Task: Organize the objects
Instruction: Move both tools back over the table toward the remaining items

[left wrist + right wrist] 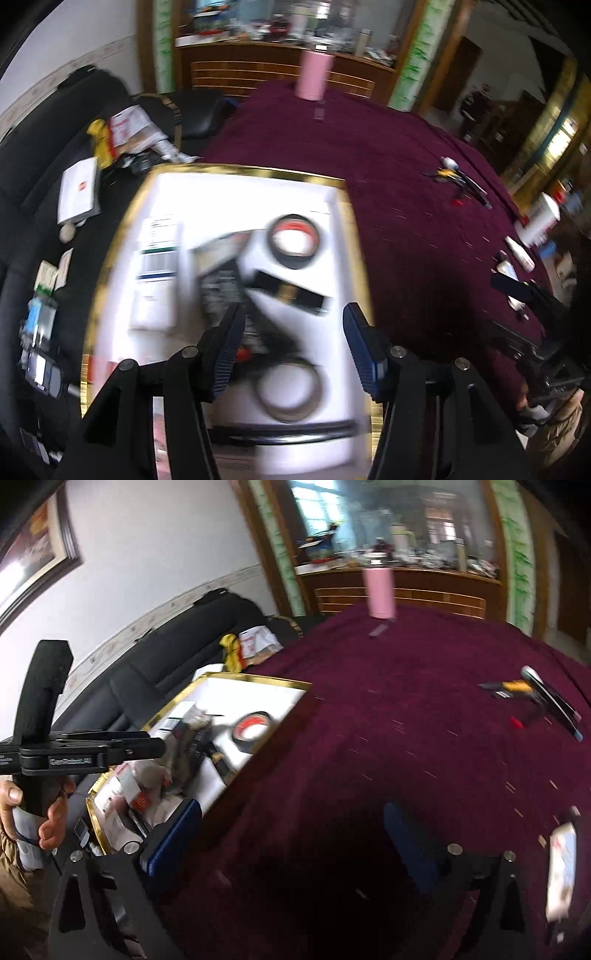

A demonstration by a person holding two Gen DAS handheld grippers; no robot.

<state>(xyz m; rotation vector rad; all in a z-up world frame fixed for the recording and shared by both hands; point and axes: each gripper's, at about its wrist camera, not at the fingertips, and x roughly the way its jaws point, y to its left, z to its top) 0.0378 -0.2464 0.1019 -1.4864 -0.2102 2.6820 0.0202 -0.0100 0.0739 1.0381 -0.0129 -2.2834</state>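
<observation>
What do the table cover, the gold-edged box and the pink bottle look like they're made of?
Table cover: likely woven fabric, matte maroon with a fine ribbed texture. Gold-edged box: probably cardboard, with a plain white inside and a shiny foil-like rim that catches light. Pink bottle: smooth and matte, coated metal or plastic; too blurred to tell which.

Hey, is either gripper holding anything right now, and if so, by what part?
Nothing is held. The left gripper is open above the white box, and the right gripper is wide open over the maroon tablecloth.
</observation>
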